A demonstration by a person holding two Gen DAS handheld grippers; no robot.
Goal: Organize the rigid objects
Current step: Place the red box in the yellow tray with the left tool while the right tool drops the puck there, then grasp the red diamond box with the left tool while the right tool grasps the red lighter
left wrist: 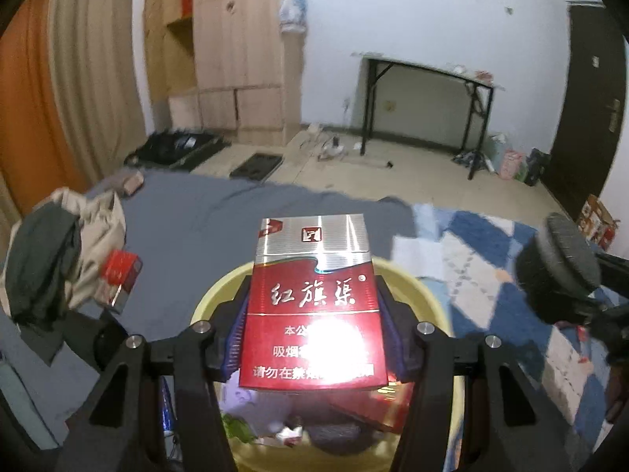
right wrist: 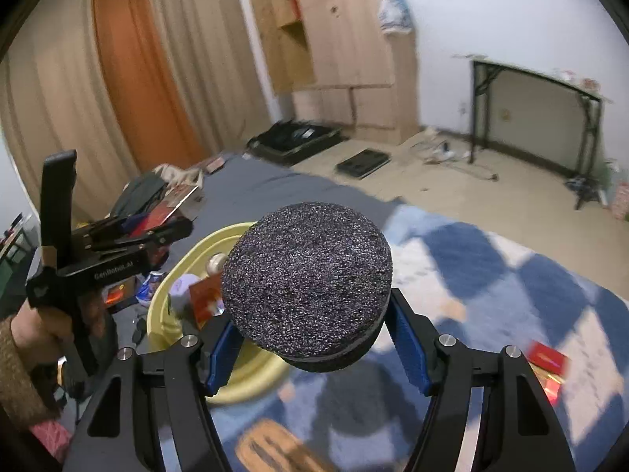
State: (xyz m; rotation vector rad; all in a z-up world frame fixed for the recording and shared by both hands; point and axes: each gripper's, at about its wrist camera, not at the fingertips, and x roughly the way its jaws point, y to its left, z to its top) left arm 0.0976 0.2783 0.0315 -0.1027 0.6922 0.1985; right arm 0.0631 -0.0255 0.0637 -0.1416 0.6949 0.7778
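Closest up, the left tongs (left wrist: 312, 338) were clamped on a red and silver cigarette pack (left wrist: 312, 299), blue pads pressed against both of its long sides. The pack was held upright right over the yellow basin (left wrist: 416, 287), which already had a jumble of stuff in it: a red box, something green, some dark bits I couldn't make out.

The right tongs (right wrist: 310, 338) were gripping a round black sponge disc (right wrist: 306, 279), rough speckled top facing the camera, squeezed between the blue pads. From that side the yellow basin (right wrist: 188, 259) sat down and to the left of the disc, with the left tongs (right wrist: 157, 232) hovering above its far rim, and the left hand (right wrist: 39, 326) wrapped around the handle.

The basin sat on the bed, about where the grey sheet (left wrist: 204, 216) meets a blue and white checked blanket (left wrist: 471, 251). Another red pack (left wrist: 120, 275) lay toward the bed's left edge beside a heap of clothes (left wrist: 59, 244). One more red pack (right wrist: 548, 358) lay on the blanket (right wrist: 491, 283) near the right tongs.
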